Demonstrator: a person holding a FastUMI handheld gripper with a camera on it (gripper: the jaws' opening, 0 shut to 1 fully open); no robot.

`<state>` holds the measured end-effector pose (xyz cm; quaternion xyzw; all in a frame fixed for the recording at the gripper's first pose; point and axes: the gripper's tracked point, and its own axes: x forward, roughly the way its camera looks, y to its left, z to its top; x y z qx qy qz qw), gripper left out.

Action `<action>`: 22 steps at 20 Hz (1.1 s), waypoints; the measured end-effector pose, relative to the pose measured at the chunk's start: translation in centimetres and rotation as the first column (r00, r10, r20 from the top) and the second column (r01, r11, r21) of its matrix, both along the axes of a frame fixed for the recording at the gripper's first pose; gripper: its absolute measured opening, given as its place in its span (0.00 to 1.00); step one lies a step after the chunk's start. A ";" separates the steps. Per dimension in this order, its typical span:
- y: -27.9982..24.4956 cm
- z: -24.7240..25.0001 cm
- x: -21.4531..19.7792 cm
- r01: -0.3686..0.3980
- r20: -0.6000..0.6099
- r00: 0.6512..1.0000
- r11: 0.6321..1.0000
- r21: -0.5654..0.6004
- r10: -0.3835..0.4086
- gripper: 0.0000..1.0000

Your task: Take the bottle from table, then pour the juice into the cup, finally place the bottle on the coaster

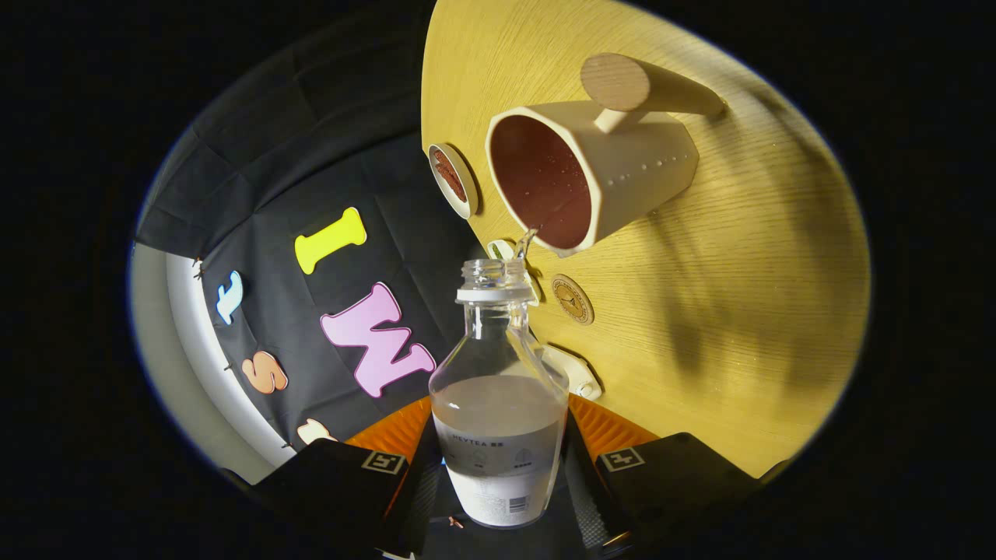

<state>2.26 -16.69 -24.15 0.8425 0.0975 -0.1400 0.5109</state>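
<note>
Wood-grain tabletop [700, 327], pale and yellowish under warm light, takes up the far side of the scene, with the booth's black cloth wall [311, 155] off to the other side of it.

Nearest to us, the gripper [499, 459] is clamped on the bottle [498, 404]: one finger presses each flank of the labelled lower body, so the bottle sits squarely between them. It's a clear bottle with a white collar ring at the neck and no cap on. Pale, cloudy juice [498, 404] fills the lower part of it, the surface lying about level with the shoulder's widest point; above that the glass is empty and see-through.

Now the mouth — open, pointing away from the fingers toward the cup [599, 175]. A thin clear thread of liquid [526, 241] bridges the gap from the bottle's lip up to the cup's rim. The cup is cream-coloured, faceted, with a reddish-brown inside, and droplets bead on its inner wall and outer side. A round wooden handle [630, 82] juts from its side.

Just beside the bottle's neck, on the wood, a small round brown disc with a printed emblem [573, 299]. Nearer the fingers, a small white piece [580, 373] lies partly behind the bottle's shoulder; what it is I can't tell. Beyond, right next to the cup's rim, a round coaster [453, 179] with a pale rim and dark reddish centre.
</note>
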 end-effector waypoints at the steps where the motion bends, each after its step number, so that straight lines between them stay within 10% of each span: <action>1: -0.1 0.0 0.0 0.004 0.001 1.000 1.000 0.003 -0.004 0.75; 22: -2.7 2.4 1.1 0.172 0.011 0.983 0.947 0.270 -0.181 0.75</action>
